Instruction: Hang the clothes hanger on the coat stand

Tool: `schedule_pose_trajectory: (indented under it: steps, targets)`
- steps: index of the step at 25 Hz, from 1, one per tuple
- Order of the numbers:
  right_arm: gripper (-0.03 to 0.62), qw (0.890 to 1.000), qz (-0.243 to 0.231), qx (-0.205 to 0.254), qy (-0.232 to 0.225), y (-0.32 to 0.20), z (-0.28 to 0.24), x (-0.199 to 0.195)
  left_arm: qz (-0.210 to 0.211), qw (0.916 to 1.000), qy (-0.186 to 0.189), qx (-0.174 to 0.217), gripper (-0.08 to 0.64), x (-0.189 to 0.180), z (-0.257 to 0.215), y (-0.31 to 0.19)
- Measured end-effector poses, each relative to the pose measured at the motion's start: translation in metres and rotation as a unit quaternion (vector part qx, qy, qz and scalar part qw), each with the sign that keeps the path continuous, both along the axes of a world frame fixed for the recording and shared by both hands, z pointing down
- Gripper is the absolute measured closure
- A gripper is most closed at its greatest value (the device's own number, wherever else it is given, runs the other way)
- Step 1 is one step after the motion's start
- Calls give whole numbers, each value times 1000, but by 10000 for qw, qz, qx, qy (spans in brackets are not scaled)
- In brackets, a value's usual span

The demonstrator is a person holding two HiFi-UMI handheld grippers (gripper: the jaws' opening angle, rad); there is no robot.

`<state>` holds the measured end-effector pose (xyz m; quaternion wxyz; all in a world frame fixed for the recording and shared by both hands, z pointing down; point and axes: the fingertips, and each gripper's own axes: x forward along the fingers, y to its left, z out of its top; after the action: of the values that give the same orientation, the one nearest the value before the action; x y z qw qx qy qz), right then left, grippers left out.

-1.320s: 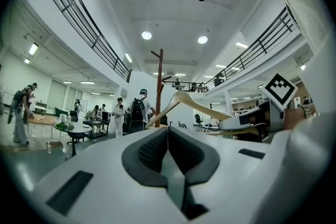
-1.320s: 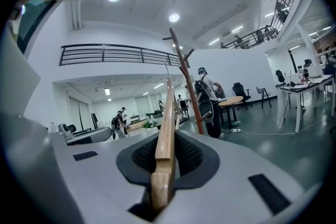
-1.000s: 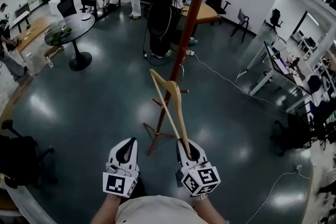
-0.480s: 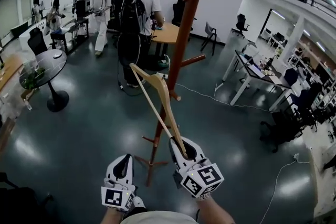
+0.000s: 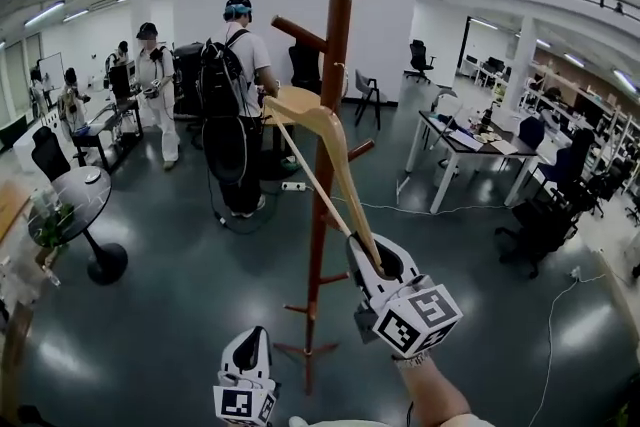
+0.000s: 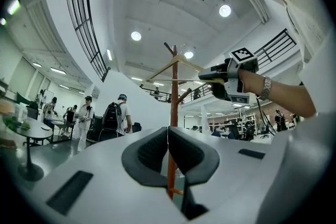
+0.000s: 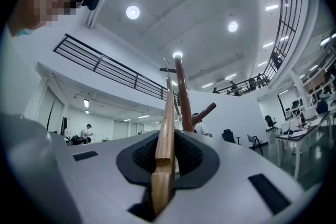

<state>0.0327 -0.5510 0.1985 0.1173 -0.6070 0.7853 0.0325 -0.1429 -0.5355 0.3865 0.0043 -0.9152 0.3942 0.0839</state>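
Head view: my right gripper (image 5: pixel 375 263) is clamped on one end of the hanger (image 5: pixel 300 103), held up beside the coat stand (image 5: pixel 335 45), near its upper peg.
Left gripper view: left gripper (image 6: pixel 168 149) closed, empty.
Right gripper view: end grip means a long lever, so the hanger could twist and the hook miss the peg.

Coat stand (image 5: pixel 325 165) upright on glossy dark floor (image 5: pixel 170 315)
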Motion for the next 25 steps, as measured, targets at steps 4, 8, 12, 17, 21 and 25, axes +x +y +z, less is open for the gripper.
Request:
schedule_pose_trajectory:
  steps: [4, 8, 12, 17, 21, 25]
  targets:
    - [534, 9998, -67, -85, -181, -11, -14, 8, 48, 9995, 313, 17, 546, 1, -1, -4]
    - [534, 9994, -215, -156, -235, -31, -27, 8, 67, 9996, 269, 39, 546, -4, -1, -11]
    - [534, 9988, -354, -195, -294, -46, -37, 6, 64, 9997, 238, 44, 546, -6, 0, -14]
    - [534, 9976, -403, -410, -380, -60, -29, 3, 50, 9998, 209, 43, 546, -7, 3, -16]
    - [534, 9969, -485, -413, -470, -63, -26, 5, 41, 9998, 185, 43, 546, -8, 5, -19]
    - [534, 9977, -399, -408, -374, -64, -22, 9, 32, 9998, 166, 41, 546, -10, 6, -22]
